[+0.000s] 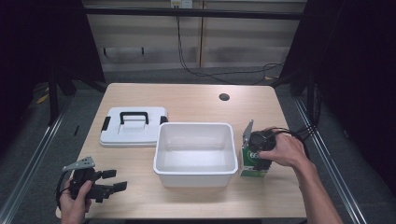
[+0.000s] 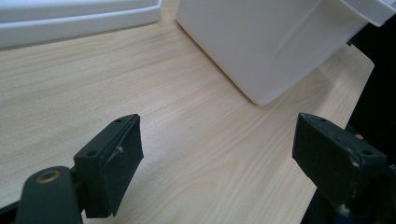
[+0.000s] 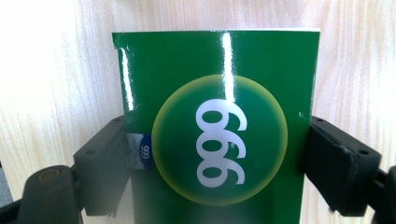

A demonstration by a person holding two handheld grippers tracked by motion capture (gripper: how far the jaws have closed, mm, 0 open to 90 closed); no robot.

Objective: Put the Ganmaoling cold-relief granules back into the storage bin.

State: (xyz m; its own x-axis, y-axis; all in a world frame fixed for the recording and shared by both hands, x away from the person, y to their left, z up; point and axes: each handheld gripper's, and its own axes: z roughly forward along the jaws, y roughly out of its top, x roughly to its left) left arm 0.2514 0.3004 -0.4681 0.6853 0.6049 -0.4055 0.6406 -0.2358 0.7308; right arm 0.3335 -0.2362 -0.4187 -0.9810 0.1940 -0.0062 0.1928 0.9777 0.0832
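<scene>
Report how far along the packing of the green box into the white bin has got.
Done: the lid is off and lies flat left of the white bin, which looks empty. In hand: the right gripper has its jaws at both sides of the green box, which sits on the table right of the bin. The left gripper hangs open near the front left. Left, probably: lifting the box in, then perhaps the lid.

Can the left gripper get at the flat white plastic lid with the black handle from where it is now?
Probably yes. The left gripper is open over bare wood near the table's front edge, and the flat white plastic lid with the black handle lies beyond it; nothing stands between them.
</scene>
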